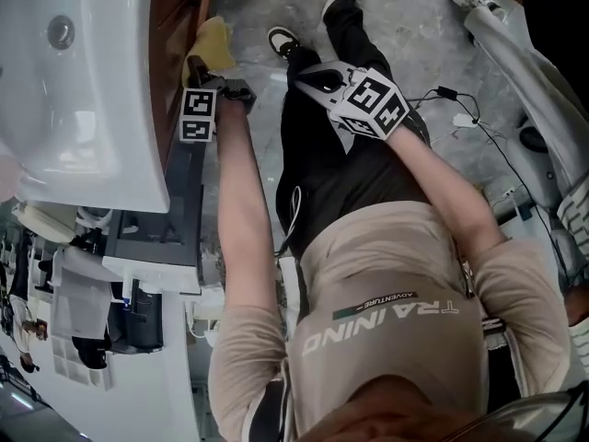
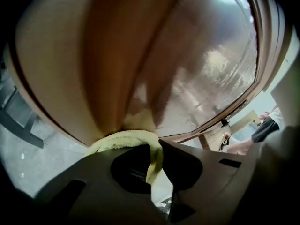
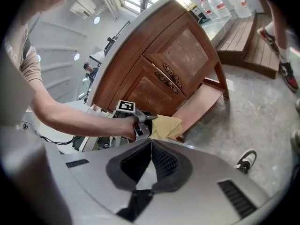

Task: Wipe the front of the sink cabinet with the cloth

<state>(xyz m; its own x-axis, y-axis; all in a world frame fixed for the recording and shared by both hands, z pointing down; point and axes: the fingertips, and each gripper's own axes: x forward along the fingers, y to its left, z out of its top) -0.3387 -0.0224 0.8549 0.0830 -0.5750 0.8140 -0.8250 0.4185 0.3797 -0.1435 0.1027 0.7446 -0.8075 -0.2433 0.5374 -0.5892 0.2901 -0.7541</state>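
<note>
Item 1, left gripper (image 1: 208,74): clenched on the yellow cloth (image 1: 214,41). We see a fold caught btwn the jaws, the rest bunched against the cabinet front (image 1: 173,26). The cloth sits low on the brown door, near its bottom edge, just above the shelf board (image 3: 202,99).

Item 2, right gripper (image 3: 150,159): jaws pressed together, nothing btwn them. We hold it apart from the cabinet, by our black-trousered leg (image 1: 317,145).

Item 3, room: grey floor (image 3: 243,121) lies open beside the cabinet. The white sink (image 1: 92,109) rim overhangs the doors.

Item 4, surroundings: our shoes (image 1: 283,40) near the cabinet foot; cable (image 1: 479,122) on the floor; wooden platform (image 3: 248,36) and water bottles (image 3: 220,3) well apart.
</note>
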